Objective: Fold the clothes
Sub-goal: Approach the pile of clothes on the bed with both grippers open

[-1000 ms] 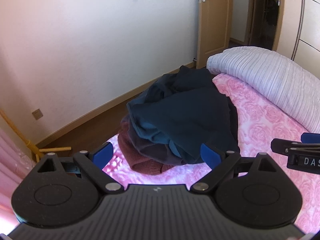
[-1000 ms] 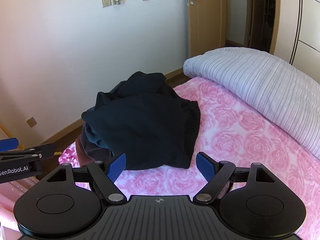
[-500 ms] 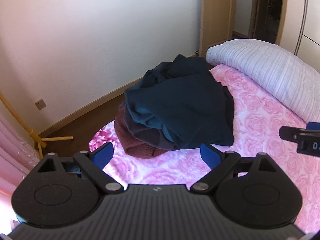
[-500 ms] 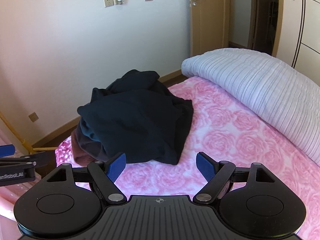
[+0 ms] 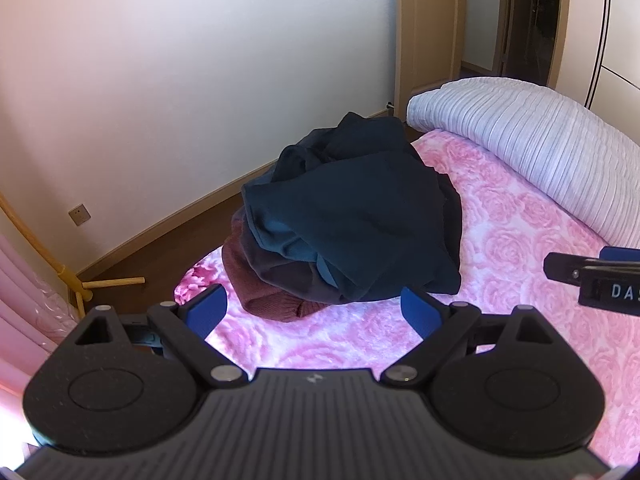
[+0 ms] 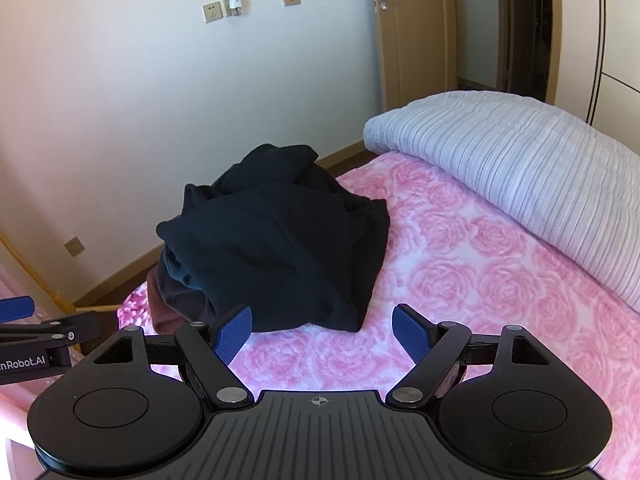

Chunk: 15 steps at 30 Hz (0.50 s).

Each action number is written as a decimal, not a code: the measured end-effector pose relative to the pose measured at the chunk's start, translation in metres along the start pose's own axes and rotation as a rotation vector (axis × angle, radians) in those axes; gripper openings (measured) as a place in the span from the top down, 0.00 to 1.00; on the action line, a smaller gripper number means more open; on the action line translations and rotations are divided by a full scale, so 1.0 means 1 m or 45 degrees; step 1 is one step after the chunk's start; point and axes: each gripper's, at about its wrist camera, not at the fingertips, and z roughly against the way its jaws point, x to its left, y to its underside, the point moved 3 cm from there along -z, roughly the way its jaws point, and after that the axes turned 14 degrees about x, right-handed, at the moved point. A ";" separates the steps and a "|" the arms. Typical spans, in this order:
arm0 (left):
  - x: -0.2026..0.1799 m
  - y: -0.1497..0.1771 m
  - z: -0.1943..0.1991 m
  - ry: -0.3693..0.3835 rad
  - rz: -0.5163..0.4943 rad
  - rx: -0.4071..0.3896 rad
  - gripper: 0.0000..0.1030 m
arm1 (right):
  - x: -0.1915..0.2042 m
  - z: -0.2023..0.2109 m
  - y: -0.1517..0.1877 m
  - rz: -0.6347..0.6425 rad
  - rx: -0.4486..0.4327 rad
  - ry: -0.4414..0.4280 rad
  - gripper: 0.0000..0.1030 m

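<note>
One heap of clothes (image 5: 352,216) lies on the pink bedspread (image 5: 520,240) just ahead of the left gripper (image 5: 314,312) and right gripper (image 6: 322,332). Both grippers hang spread wide, empty. At least three garments show: dark blue, grey, maroon.

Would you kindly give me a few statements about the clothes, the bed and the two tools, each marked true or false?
1. The pile of clothes lies on the pink rose-patterned bed cover. True.
2. The left tool is shut on a garment. False: it is open and holds nothing.
3. A dark blue garment tops the pile. True.
4. The right tool grips the striped duvet. False: it is open, short of the pile.
5. A reddish-brown garment lies at the bottom. True.
</note>
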 end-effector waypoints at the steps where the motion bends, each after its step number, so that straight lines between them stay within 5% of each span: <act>1: 0.000 -0.001 -0.001 0.001 0.004 0.001 0.10 | 0.000 -0.001 -0.001 0.004 0.001 -0.001 0.22; 15: 0.016 -0.010 -0.015 -0.013 0.068 0.012 0.10 | 0.005 -0.022 -0.017 0.039 0.011 -0.024 0.22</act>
